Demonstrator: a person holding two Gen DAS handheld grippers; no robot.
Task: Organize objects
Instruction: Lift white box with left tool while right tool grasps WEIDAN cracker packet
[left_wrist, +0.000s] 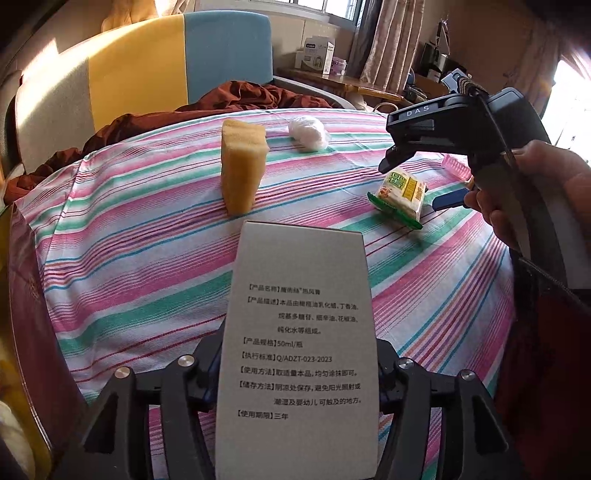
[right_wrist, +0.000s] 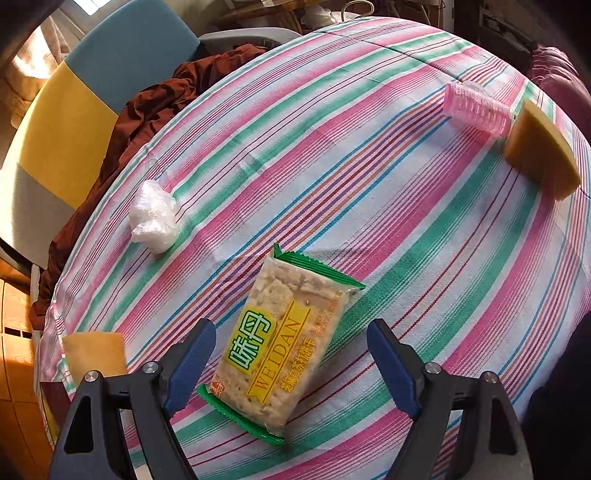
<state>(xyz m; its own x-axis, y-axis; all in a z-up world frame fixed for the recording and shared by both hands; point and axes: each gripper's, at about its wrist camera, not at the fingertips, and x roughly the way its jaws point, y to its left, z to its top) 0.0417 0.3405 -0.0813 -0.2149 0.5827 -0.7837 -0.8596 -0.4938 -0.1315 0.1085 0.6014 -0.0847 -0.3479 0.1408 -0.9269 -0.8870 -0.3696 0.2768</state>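
Got a grey printed box (left_wrist: 299, 295) sitting between the fingers of the left tool (left_wrist: 299, 365), low at 6 o'clock; can't tell whether the pads press it or just flank it. Right tool (right_wrist: 291, 332) released, spread wide either side of the cracker packet (right_wrist: 284, 350), flat on the striped surface (left_wrist: 147, 258), pads clear. Yellow sponge (left_wrist: 243, 166) upright at 11 o'clock from the box, white plastic wad (left_wrist: 306, 133) beyond at 12.

On the surface (left_wrist: 155, 258), a sponge (left_wrist: 242, 168) stands behind the box (left_wrist: 299, 332), with a wad of plastic (left_wrist: 306, 133) farther back to its right. The cracker packet (right_wrist: 280, 347) is placed between the right gripper's (right_wrist: 291, 354) fingers, apart from them; a ribbed cup (right_wrist: 476, 110) is laid at the far right.
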